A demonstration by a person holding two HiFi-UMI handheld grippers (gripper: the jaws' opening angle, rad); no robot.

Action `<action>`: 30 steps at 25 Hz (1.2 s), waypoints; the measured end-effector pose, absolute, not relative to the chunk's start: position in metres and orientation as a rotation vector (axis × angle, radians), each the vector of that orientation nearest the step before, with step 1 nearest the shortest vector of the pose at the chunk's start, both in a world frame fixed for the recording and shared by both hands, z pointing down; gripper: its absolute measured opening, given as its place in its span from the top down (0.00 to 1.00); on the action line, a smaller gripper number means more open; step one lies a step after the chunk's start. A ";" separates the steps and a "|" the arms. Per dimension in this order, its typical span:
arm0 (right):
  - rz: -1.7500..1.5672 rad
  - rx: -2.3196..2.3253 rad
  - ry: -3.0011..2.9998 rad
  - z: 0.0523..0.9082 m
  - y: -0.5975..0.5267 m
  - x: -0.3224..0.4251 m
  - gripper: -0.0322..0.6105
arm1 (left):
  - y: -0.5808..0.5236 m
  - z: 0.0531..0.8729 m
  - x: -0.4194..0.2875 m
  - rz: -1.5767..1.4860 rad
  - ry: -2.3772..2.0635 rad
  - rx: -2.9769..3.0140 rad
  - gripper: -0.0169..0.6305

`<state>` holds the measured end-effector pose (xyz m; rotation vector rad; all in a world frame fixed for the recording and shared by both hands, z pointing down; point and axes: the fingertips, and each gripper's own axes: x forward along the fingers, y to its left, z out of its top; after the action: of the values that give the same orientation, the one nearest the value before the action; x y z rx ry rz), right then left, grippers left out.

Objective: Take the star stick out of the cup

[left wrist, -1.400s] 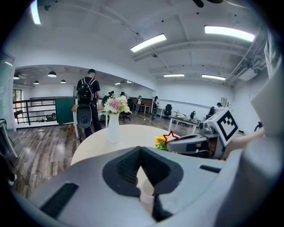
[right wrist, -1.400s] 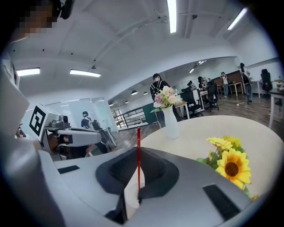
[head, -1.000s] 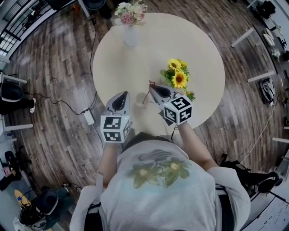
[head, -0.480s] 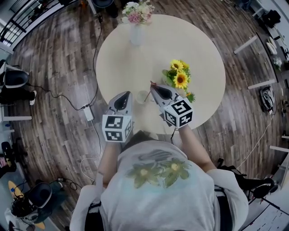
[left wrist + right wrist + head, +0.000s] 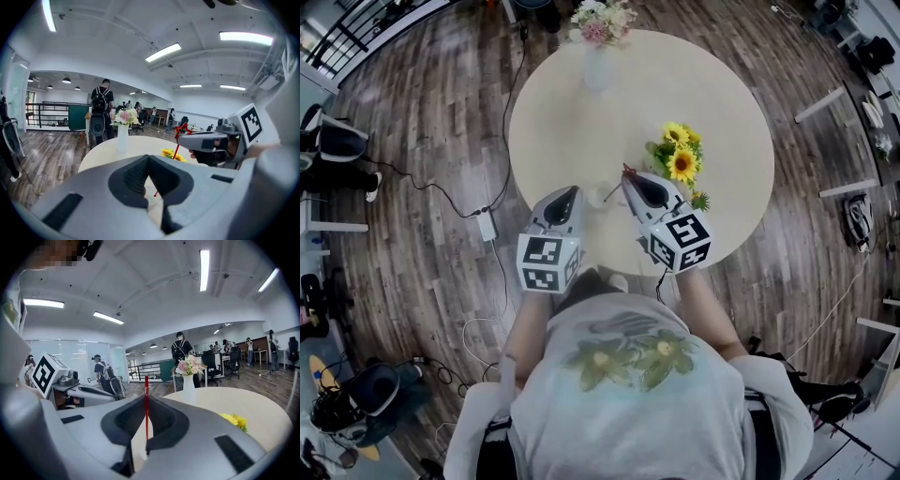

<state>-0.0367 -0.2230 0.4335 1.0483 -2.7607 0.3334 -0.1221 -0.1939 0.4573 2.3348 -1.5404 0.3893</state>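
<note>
A thin red star stick [image 5: 617, 187] slants between the two grippers near the front of the round table [image 5: 572, 122]. My right gripper [image 5: 629, 179] is shut on the stick just under its red star [image 5: 182, 129]. In the right gripper view the stick [image 5: 146, 404] stands upright between the pressed jaws. Its lower end [image 5: 155, 193] points down at the pale cup [image 5: 599, 195]; I cannot tell whether it is clear of the rim. My left gripper [image 5: 564, 194] hovers just left of the cup, jaws together and holding nothing.
A bunch of sunflowers [image 5: 678, 161] lies on the table right behind the right gripper. A white vase of pink flowers [image 5: 598, 64] stands at the far edge. Cables and a power strip [image 5: 485, 225] lie on the wooden floor to the left.
The head view has drifted, so the table sits a little further right and up. Both grippers keep nearly the same pose, the right one still holding the stick.
</note>
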 end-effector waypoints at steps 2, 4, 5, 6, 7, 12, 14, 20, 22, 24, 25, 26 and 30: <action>0.322 1.046 -2.775 0.427 -0.220 -0.038 0.90 | -0.191 0.455 -0.122 0.382 -1.540 2.334 0.97; 0.313 1.048 -2.788 0.422 -0.216 -0.037 0.90 | -0.188 0.451 -0.119 0.372 -1.539 2.339 0.97; 0.308 1.052 -2.793 0.419 -0.214 -0.036 0.90 | -0.186 0.450 -0.117 0.365 -1.538 2.344 0.97; 0.301 1.057 -2.799 0.417 -0.212 -0.034 0.90 | -0.186 0.448 -0.115 0.360 -1.538 2.348 0.97; 0.295 1.062 -2.805 0.414 -0.211 -0.033 0.90 | -0.185 0.447 -0.114 0.355 -1.537 2.352 0.97; 0.271 1.069 -2.841 0.401 -0.204 -0.029 0.90 | -0.183 0.443 -0.110 0.336 -1.539 2.355 0.97; 0.260 1.073 -2.853 0.397 -0.201 -0.029 0.90 | -0.182 0.442 -0.110 0.331 -1.542 2.356 0.97; 0.229 1.099 -2.877 0.384 -0.191 -0.023 0.90 | -0.175 0.441 -0.105 0.327 -1.544 2.357 0.97; 0.222 1.105 -2.883 0.380 -0.187 -0.022 0.90 | -0.173 0.440 -0.103 0.323 -1.545 2.359 0.97; 0.216 1.112 -2.884 0.378 -0.183 -0.021 0.90 | -0.171 0.437 -0.100 0.316 -1.543 2.365 0.97; 0.213 1.114 -2.881 0.377 -0.182 -0.021 0.90 | -0.170 0.436 -0.098 0.313 -1.541 2.369 0.97; 0.210 1.116 -2.878 0.377 -0.180 -0.021 0.90 | -0.170 0.435 -0.097 0.311 -1.539 2.374 0.97; 0.206 1.115 -2.883 0.373 -0.174 -0.019 0.90 | -0.168 0.427 -0.091 0.297 -1.540 2.392 0.97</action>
<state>-0.0194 -0.1739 0.3728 1.1153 -2.8833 0.2057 -0.0906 -0.1678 0.4274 2.3917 -1.5402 0.2974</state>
